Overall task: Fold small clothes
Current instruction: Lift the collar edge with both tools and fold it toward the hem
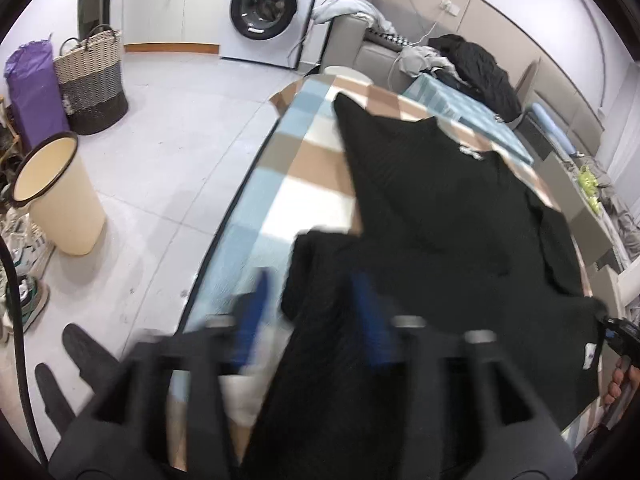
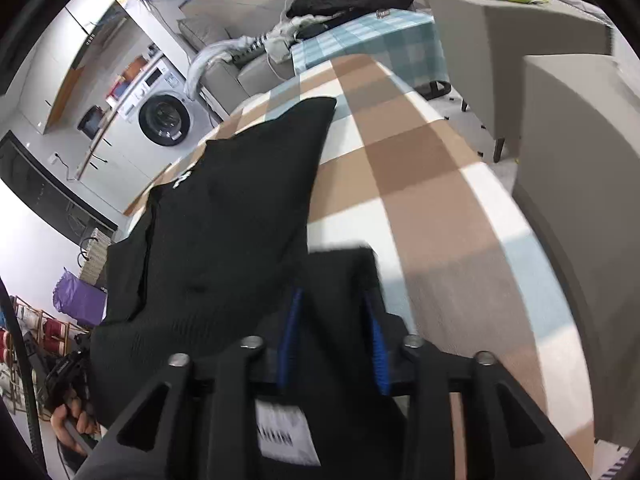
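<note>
The black shirt (image 1: pixel 440 200) lies in the middle of the frame on the checked tabletop (image 1: pixel 312 184). The left gripper (image 1: pixel 312 316) and right gripper (image 2: pixel 334 336) are spread, with cloth between them. The loose fold could slide or bunch up.

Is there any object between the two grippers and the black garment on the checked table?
No. The black garment already lies between the open fingers of the left gripper and the right gripper; nothing visible blocks it on the checked tablecloth.

Bright, fisheye-warped, motion-blurred foreground.
</note>
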